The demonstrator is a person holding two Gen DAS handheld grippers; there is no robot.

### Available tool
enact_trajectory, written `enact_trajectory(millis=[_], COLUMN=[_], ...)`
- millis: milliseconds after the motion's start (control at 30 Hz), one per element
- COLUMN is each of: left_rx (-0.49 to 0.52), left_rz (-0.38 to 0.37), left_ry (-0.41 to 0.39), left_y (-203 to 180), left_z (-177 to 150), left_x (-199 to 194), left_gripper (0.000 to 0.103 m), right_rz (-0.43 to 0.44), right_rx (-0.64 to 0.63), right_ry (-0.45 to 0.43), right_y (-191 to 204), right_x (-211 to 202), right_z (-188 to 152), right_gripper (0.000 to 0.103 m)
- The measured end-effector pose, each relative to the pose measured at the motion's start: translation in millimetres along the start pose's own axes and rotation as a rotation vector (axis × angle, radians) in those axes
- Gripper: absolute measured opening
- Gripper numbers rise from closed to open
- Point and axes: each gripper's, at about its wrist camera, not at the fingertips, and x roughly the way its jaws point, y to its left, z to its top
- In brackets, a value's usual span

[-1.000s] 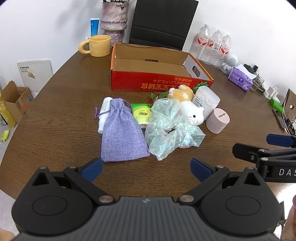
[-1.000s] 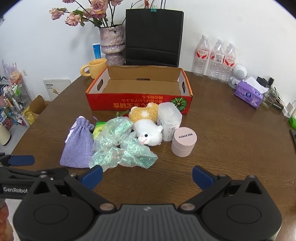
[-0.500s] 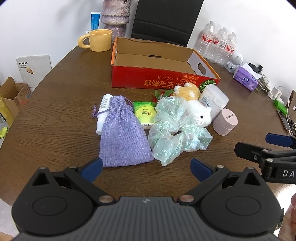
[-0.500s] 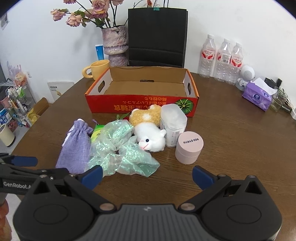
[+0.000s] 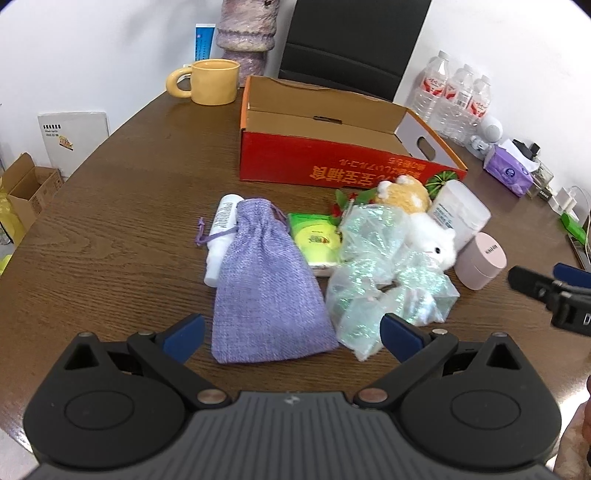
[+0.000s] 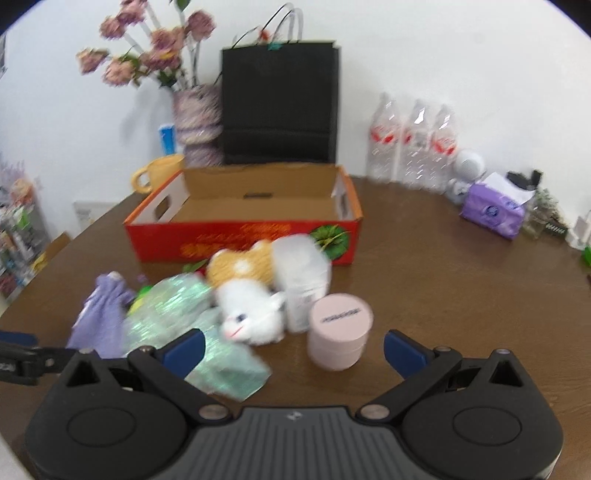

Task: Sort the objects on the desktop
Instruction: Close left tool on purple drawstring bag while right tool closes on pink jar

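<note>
Your left gripper point(image 5: 291, 334) is spread wide with nothing in it, hanging over the near edge of the table point(image 5: 122, 206) right at the bottom hem of the purple drawstring pouch point(image 5: 266, 284); your right gripper point(image 6: 293, 349) is wide open and empty too, with the pink round jar point(image 6: 340, 334) sitting between its blue pads point(image 6: 402, 352) but a bit past them, not touching.

The pile sits mid-table, just in front of the red cardboard box point(image 5: 332, 162), which is open with nothing visible inside; a white tube point(image 5: 219, 236) is half tucked under the pouch's left side; a green packet point(image 5: 316, 242) lies between the pouch and the crinkly iridescent bag point(image 5: 373, 273); the white plush point(image 5: 432, 242) rests on that bag, with an orange plush point(image 5: 404, 194) and a clear plastic container point(image 5: 458, 216) crowded in behind it, all pretty much touching.

Around the far edge you've got a yellow mug point(image 5: 212, 81), a vase point(image 5: 245, 33), a black chair back point(image 5: 351, 44), three water bottles point(image 5: 458, 99) and a purple tissue pack point(image 5: 508, 173).

Heads up: the right wrist view is motion-blurred, so the labels are mush there; something red and green behind the bag is too buried to identify; the box print reads upside down.
</note>
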Motion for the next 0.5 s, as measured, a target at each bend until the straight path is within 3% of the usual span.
enact_trajectory(millis=[133, 267, 500], left_rx=[-0.014, -0.029, -0.027], left_rz=[0.012, 0.013, 0.027], left_ry=[-0.022, -0.025, -0.064], left_y=[8, 15, 18], left_z=[0, -2, -9], left_x=[8, 16, 23], left_gripper=[0.103, 0.103, 0.103], right_rz=[-0.043, -0.058, 0.046], right_rx=[0.024, 0.016, 0.039], right_ry=[-0.1, -0.134, -0.188], right_y=[-17, -29, -42], right_x=[9, 24, 35], right_z=[-10, -23, -38], right_gripper=[0.103, 0.103, 0.103])
